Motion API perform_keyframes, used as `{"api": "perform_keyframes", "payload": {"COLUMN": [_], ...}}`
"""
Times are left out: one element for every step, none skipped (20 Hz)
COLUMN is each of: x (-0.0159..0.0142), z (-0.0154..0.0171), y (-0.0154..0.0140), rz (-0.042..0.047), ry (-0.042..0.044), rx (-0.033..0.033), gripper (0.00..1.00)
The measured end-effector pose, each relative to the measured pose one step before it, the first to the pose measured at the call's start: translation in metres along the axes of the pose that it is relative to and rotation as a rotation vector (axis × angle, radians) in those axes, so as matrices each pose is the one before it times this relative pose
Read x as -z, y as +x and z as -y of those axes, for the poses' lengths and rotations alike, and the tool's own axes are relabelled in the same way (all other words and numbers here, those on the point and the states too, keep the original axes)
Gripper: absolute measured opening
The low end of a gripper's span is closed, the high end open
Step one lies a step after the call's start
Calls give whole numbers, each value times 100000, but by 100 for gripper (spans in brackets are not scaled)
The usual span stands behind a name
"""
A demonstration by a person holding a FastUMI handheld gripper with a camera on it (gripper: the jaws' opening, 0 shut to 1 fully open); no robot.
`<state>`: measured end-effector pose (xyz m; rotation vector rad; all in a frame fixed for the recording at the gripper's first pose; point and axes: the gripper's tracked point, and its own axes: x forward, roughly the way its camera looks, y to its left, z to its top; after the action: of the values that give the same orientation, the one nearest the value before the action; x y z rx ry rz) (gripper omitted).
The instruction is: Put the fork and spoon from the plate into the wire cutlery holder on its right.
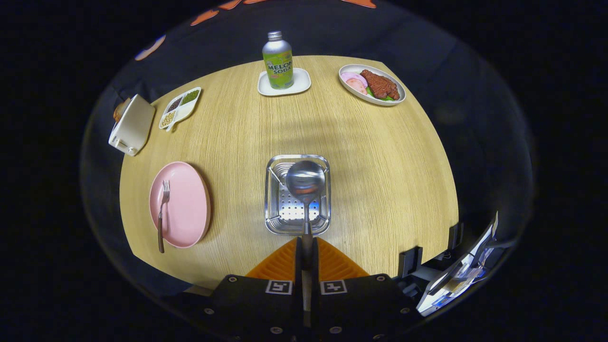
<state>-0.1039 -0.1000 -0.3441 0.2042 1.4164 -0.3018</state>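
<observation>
My gripper (307,247) is shut on the handle of a steel spoon (305,183), which sticks out ahead of the fingers with its bowl hanging over the wire cutlery holder (273,209). The holder is a square steel basket with a perforated floor, just beyond the fingers. To its left lies the pink plate (185,204), and a fork (162,213) rests along the plate's left side with its dark handle overhanging the near rim.
On the round wooden table (380,166), a melon soda bottle (278,61) stands on a white coaster at the back. A plate of meat (373,84) is back right, a divided snack dish (180,107) and a toaster (132,124) back left. Equipment sits off the table's near right edge.
</observation>
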Motion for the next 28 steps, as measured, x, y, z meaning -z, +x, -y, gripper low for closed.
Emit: {"api": "perform_keyframes", "payload": {"x": [-388, -421, -477, -191, -281, -321, -527, -381, -391, -410, -783, -815, -899, -800, -751, -565, -318, -237, -158, -1, 141, 396, 527, 466, 492, 452, 442, 524], "z": [-19, -204, -21, 72, -185, -65, -111, -203, -302, -363, -723, -769, -864, -717, -785, -766, -819, -955, -877, -868, -928, -1034, -1120, -950, -1180, -1149, -1119, -1325], "y": [161, 181, 110, 135, 171, 116, 42, -121, -44, -163, -304, -319, -326, -313, -343, -364, -229, -341, -138, 32, 45, 104, 111, 113, 164, 213, 181, 231], "rz": [683, 688, 767, 640, 654, 1208, 1807, 1706, 1341, 1589, 3306, 3645, 3943, 4150, 3724, 3356, 2086, 1923, 1316, 840, 109, -550, -1223, -1199, -1222, -1182, -1488, -1628], "ry": [586, 982, 543, 640, 129, 33, -152, 286, 322, 317, 216, 36, -72, 110, 154, 352, 177, -39, -389, -534, -498, -379, -454, -406, -679, -1197, -1422, -1466], "rx": [-518, -630, -135, 155, -239, 287, 77, -51, -125, -16, -1470, -1296, -1539, -1266, -1380, -1363, -1567, -2160, -1691, -1501, -1387, -1561, -1876, -1997, -1865, -1812, -1464, -1805], "gripper": [8, 8, 10, 10, 10, 10, 10, 10, 9, 9, 9, 9, 9, 9, 9, 11, 13, 14, 20, 24, 34, 40, 52, 59, 71, 77, 84, 86]}}
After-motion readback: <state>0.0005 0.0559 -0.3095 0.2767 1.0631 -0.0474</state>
